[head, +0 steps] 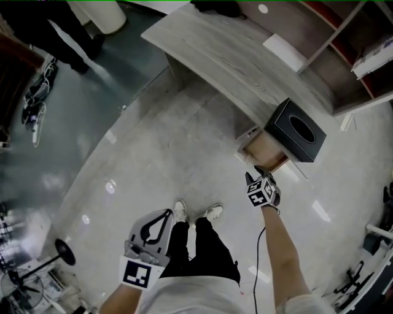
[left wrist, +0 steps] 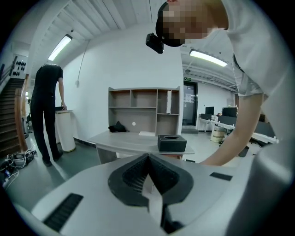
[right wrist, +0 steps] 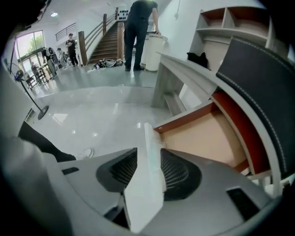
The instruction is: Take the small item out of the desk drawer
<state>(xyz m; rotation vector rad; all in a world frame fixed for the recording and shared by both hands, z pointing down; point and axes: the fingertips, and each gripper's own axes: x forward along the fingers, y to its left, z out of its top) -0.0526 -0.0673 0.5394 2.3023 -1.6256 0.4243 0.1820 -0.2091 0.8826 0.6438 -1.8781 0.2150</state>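
Left tongs (left wrist: 148, 161) hang closed and empty at the person's side. Right tongs (right wrist: 148, 154) stand apart, astride the front panel (right wrist: 146, 133) of the one open drawer (right wrist: 203, 138). Its visible floor shows no small item, so I judge the retrieval not yet done. One black tissue box (head: 295, 132) sits on the tabletop (head: 233, 61).

A grey desk (head: 230, 58) carries a black box (head: 296, 130), white paper (head: 284, 51) and dark cloth (head: 216, 7).

Head camera overhead, both handheld cameras low, facing shared desk (head: 233, 55)
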